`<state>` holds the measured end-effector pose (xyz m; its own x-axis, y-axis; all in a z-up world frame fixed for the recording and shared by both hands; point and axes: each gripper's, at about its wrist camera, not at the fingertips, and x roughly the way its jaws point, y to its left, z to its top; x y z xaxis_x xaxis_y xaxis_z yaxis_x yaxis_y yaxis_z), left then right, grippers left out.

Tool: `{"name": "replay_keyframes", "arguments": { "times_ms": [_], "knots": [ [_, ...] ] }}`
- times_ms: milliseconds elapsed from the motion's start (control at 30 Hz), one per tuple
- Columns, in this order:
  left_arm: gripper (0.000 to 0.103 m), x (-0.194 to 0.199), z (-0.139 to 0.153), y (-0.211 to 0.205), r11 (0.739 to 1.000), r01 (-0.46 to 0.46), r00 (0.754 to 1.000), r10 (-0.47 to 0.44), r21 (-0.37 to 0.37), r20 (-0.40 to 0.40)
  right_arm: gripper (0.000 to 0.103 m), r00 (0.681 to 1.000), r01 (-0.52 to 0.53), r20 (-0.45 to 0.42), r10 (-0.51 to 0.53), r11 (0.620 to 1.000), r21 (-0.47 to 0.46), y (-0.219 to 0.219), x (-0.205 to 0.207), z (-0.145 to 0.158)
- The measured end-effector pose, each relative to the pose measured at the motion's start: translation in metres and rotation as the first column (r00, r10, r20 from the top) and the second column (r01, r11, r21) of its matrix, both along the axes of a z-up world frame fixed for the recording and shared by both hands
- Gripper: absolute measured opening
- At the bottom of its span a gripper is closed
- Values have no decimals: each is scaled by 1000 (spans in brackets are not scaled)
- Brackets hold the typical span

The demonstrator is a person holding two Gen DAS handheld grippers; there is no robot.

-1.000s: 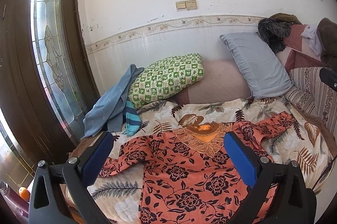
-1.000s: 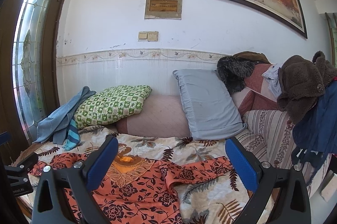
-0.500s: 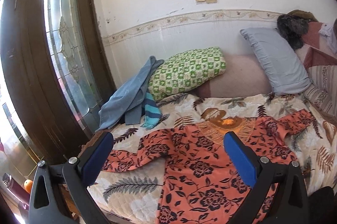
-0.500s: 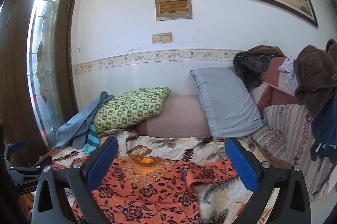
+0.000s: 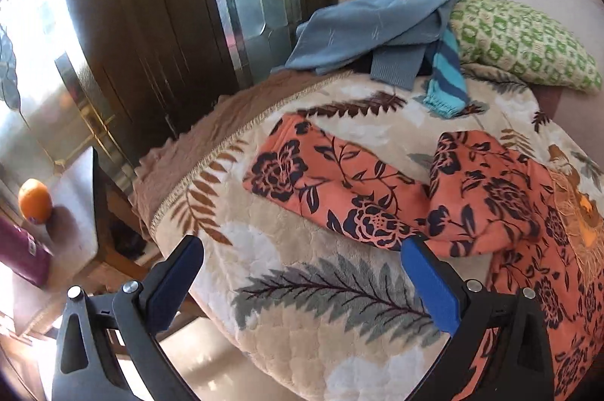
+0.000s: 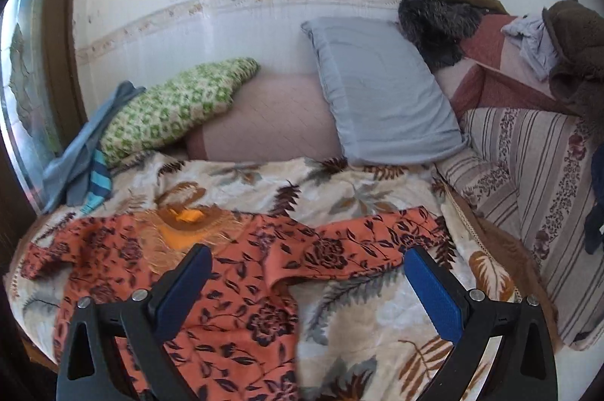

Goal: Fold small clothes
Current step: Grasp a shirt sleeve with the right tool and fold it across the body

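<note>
I see the orange floral top (image 6: 241, 272) lying flat on the leaf-print blanket (image 6: 358, 189), neckline toward the far wall, one sleeve reaching left (image 5: 332, 186), the other right. My left gripper (image 5: 302, 272) hangs over the near left sleeve, jaws spread wide, gripping nothing. My right gripper (image 6: 305, 284) is just as wide and empty above the right sleeve. Beyond lie a green pillow (image 6: 170, 110), blue cloths (image 5: 377, 23) and a grey pillow (image 6: 381, 91).
</note>
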<state>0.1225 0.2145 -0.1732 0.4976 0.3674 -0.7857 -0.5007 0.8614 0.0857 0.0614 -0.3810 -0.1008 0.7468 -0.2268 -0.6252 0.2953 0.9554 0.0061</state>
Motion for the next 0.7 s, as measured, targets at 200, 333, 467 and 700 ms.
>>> {"name": "replay_keyframes", "arguments": {
  "times_ms": [200,333,467,700],
  "knots": [
    [103,44,-76,0,992,-113,986,106,-47,-133,103,975,200,-125,-185,973,117,-91,48,-104],
    [103,49,-82,-2,985,-162,984,157,-65,-82,103,955,287,-136,-263,936,203,-123,59,-127],
    [103,53,-60,-9,984,-168,986,168,-52,-6,103,983,181,-115,-145,882,435,-124,76,-128],
    [103,41,8,-66,991,-133,964,137,-36,227,103,945,311,-159,-286,637,705,-140,93,-160]
  ]
}}
